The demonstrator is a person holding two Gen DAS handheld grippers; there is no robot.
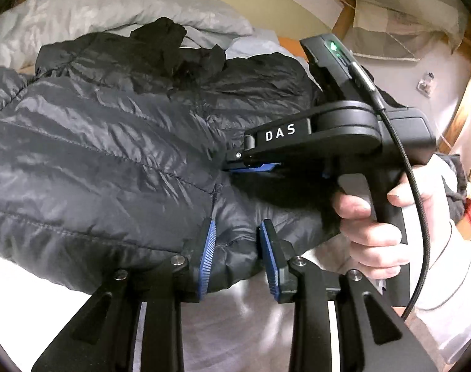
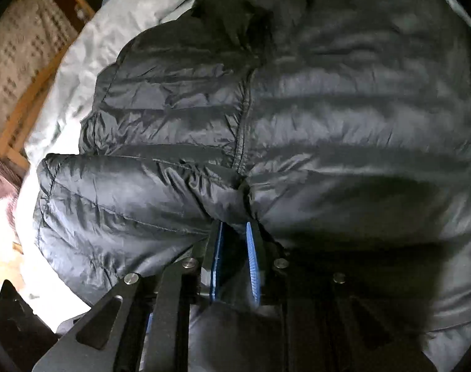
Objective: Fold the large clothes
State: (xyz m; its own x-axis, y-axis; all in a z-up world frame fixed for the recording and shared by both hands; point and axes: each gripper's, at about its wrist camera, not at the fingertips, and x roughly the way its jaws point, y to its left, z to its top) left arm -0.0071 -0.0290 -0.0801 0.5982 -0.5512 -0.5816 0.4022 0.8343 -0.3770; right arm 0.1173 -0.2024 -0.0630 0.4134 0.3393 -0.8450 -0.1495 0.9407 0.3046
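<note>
A dark grey quilted puffer jacket [image 1: 105, 142] lies bunched on the bed and fills most of both views [image 2: 328, 117]. My left gripper [image 1: 238, 232] has its blue pads [image 1: 208, 248] closed on a fold of the jacket's near edge. My right gripper [image 2: 235, 232] is shut on a pinch of jacket fabric by a seam. The right gripper also shows in the left wrist view [image 1: 251, 164], just above the left one, held by a bare hand [image 1: 371, 229]. A black garment [image 1: 170, 49] lies crumpled on the jacket's far side.
A light grey duvet [image 1: 90, 9] covers the bed behind the jacket. A wooden bed frame [image 2: 34, 99] runs along the left of the right wrist view. White bedding [image 1: 28, 282] lies below the jacket. A wall and wooden trim [image 1: 344, 21] stand at the right.
</note>
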